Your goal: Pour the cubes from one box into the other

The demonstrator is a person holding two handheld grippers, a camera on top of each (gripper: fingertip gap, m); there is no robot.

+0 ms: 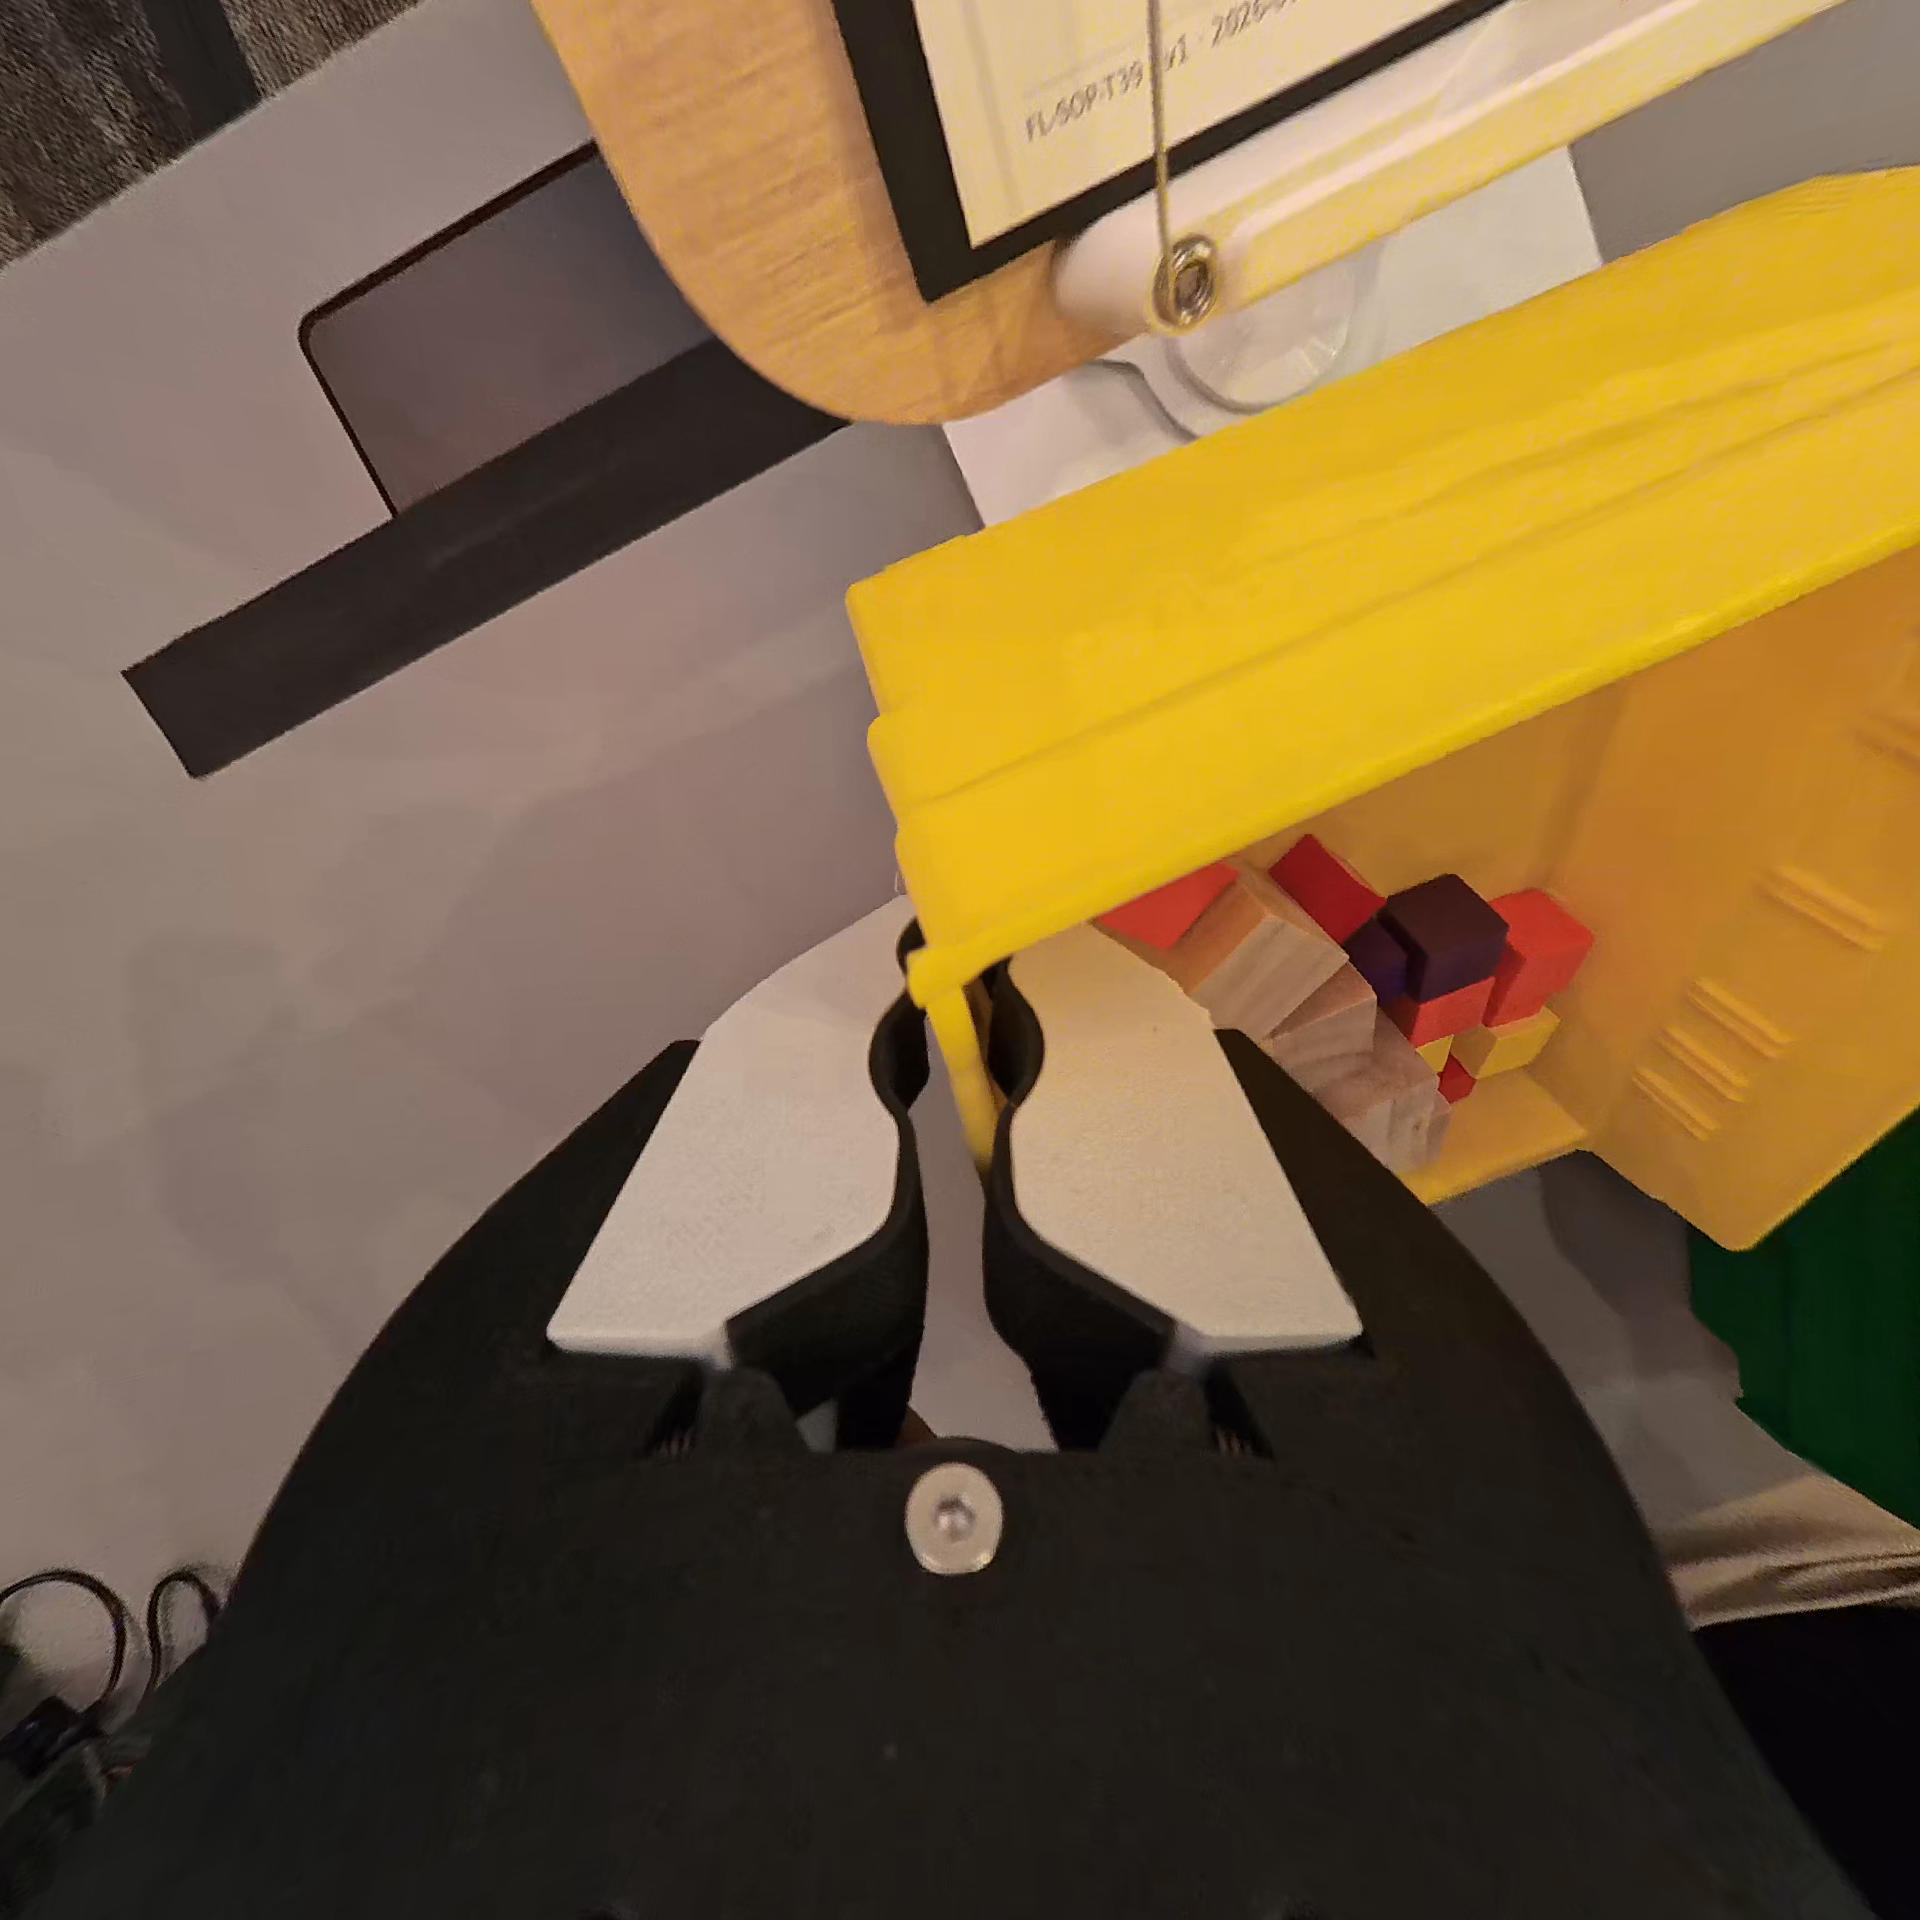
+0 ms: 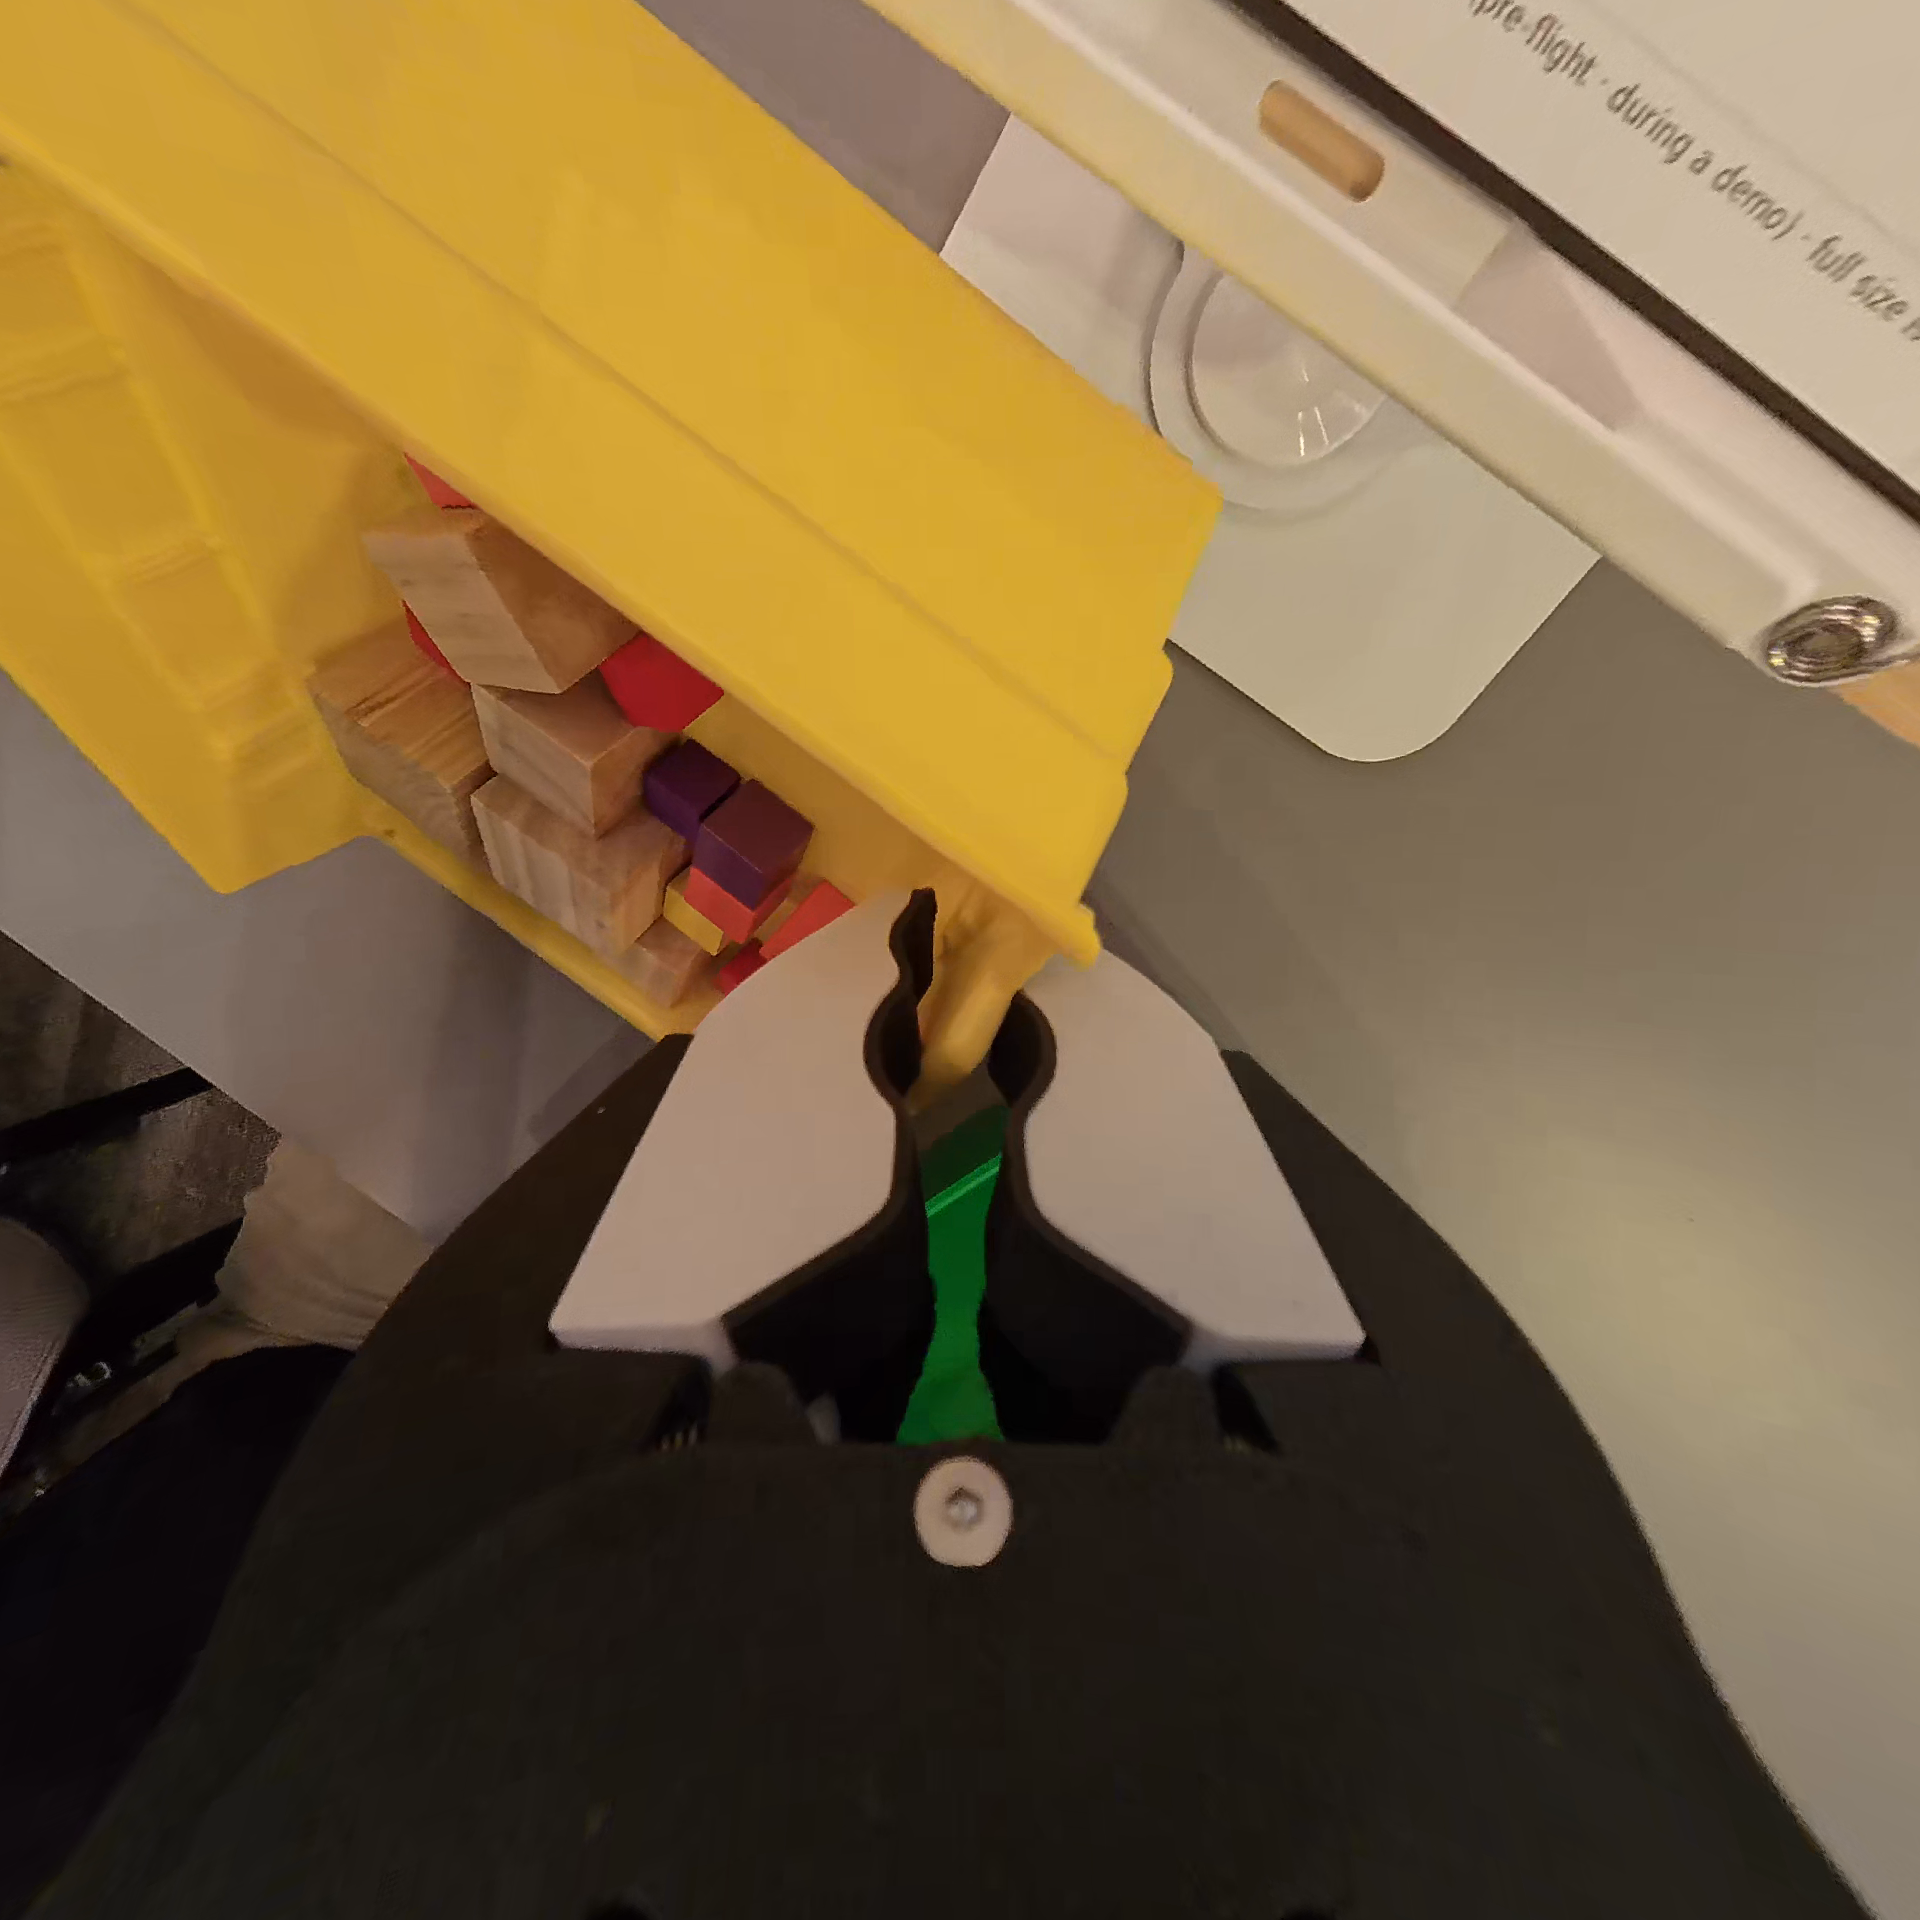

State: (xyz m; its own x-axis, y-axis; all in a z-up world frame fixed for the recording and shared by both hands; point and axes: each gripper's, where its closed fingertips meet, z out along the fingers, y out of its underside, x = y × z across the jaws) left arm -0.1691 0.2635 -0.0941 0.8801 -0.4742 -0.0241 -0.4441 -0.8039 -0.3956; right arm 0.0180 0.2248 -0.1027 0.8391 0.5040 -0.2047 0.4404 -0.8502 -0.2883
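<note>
Gripping a thin wall edge of the yellow box (image 1: pixel 1299 665), the left gripper (image 1: pixel 954 1049) has its black fingers (image 1: pixel 902 1195) pressed together on the plastic lip. From the opposite side, the right gripper (image 2: pixel 961 1023) is likewise clamped on a corner edge of the yellow box (image 2: pixel 665 416), so the box hangs tilted between the two tools, clear of the grey table (image 1: pixel 468 935).

Inside it, the cubes (image 1: pixel 1382 987) are heaped in the lowest corner: plain wooden blocks, red ones, dark purple ones and a few small yellow ones. In the right wrist view the cubes (image 2: pixel 582 769) press against the low front lip and the side wall, all of them within the box.

A green box (image 1: pixel 1829 1351) shows under the yellow box's lower edge, cut off by the frame; the same green box (image 2: pixel 961 1288) is only a sliver between the right gripper's fingers, so its rim and contents cannot be made out.

Close above the yellow box's upper edge hangs a wooden-edged board (image 1: pixel 790 208) with a printed sheet and a white rail, leaving little room that way. Left of the box the table lies open, apart from a dark flat panel (image 1: pixel 478 416) farther back. Cables (image 1: pixel 94 1662) sit at the lower left, partly hidden by the gripper body.
</note>
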